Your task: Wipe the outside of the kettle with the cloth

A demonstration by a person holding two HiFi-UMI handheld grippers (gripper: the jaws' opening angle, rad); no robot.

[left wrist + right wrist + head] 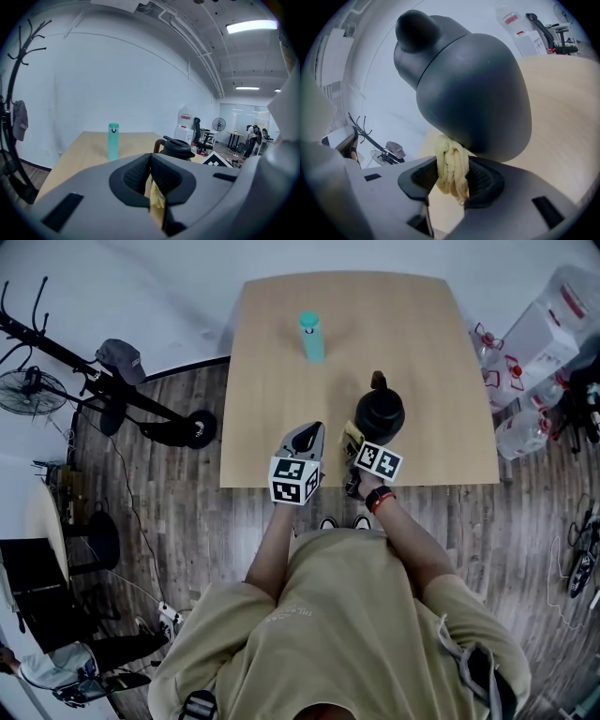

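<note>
Head view, left gripper: the left gripper (312,430) is held over the near edge of the table (272,362), just left of the kettle and not touching it.
Head view, right gripper: the right gripper (353,440) is at the near side of the kettle (380,412), with the yellow cloth (352,434) at its tip.
Head view, kettle: black and upright, it stands on the near half of the table, right of centre.
Head view, surroundings: a teal bottle (311,336) stands upright further back, well apart from the kettle. On the floor to the left is a coat stand (84,367) with a cap (120,357) on it.
Left gripper view, jaws: the tips meet, leaving only a thin slit. A pale yellow sliver shows in that slit, and I cannot tell what it is.
Left gripper view, ahead: the bottle (113,140) is straight ahead and the kettle (176,147) a little to the right, both standing apart from the left gripper.
Right gripper view, jaws: they are clamped narrowly on a bunched fold of the cloth (451,168).
Right gripper view, contact: the top of the cloth presses against the lower curve of the kettle (473,93), which fills the view.
Right gripper view, behind: bare table (565,108) shows to the right.
</note>
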